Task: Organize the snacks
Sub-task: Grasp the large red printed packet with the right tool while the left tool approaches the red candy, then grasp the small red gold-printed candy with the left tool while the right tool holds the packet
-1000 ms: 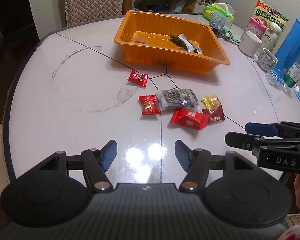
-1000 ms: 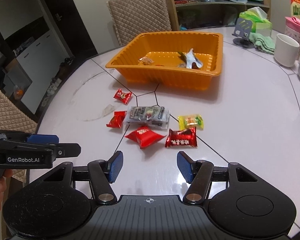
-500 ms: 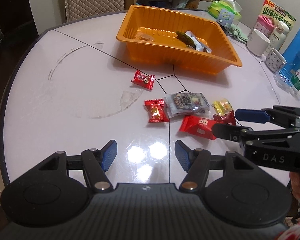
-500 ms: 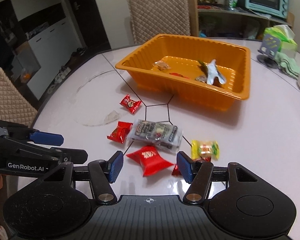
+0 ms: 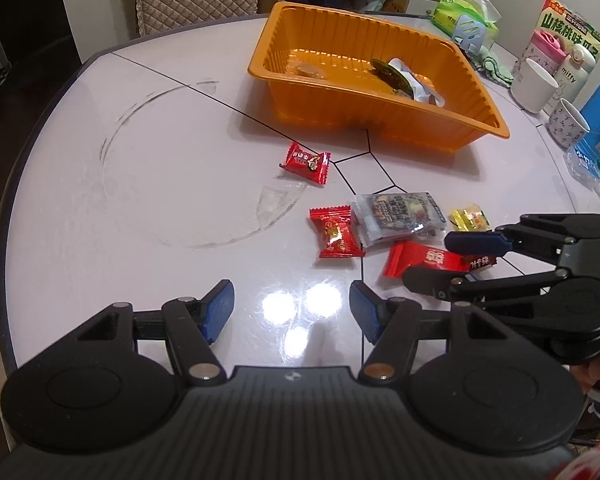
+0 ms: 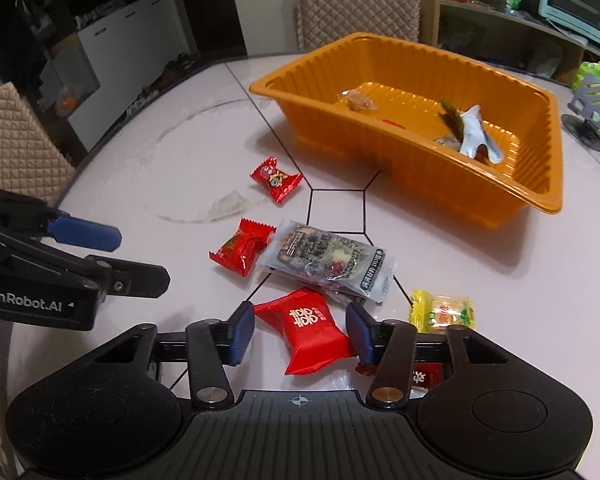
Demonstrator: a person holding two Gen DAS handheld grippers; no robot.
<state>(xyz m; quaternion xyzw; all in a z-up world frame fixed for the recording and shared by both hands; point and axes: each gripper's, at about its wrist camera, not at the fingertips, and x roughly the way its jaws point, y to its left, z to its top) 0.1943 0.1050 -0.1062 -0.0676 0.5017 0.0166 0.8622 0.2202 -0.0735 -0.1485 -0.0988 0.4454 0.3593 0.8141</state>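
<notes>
The right gripper (image 6: 300,334) is spread wide around a red packet (image 6: 310,330) on the table (image 6: 480,264), pads not yet touching it. The left gripper (image 5: 291,312) hangs open over bare tabletop, with the orange tray (image 5: 400,116) beyond.

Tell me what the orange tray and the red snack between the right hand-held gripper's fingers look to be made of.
Orange tray: thin moulded plastic, semi-glossy, judging by its ribbed walls and rolled rim. Red snack between the open right hand-held gripper fingers: shiny plastic or foil film wrapper, going by its creases, highlights and crimped ends; which film is unclear.
</notes>
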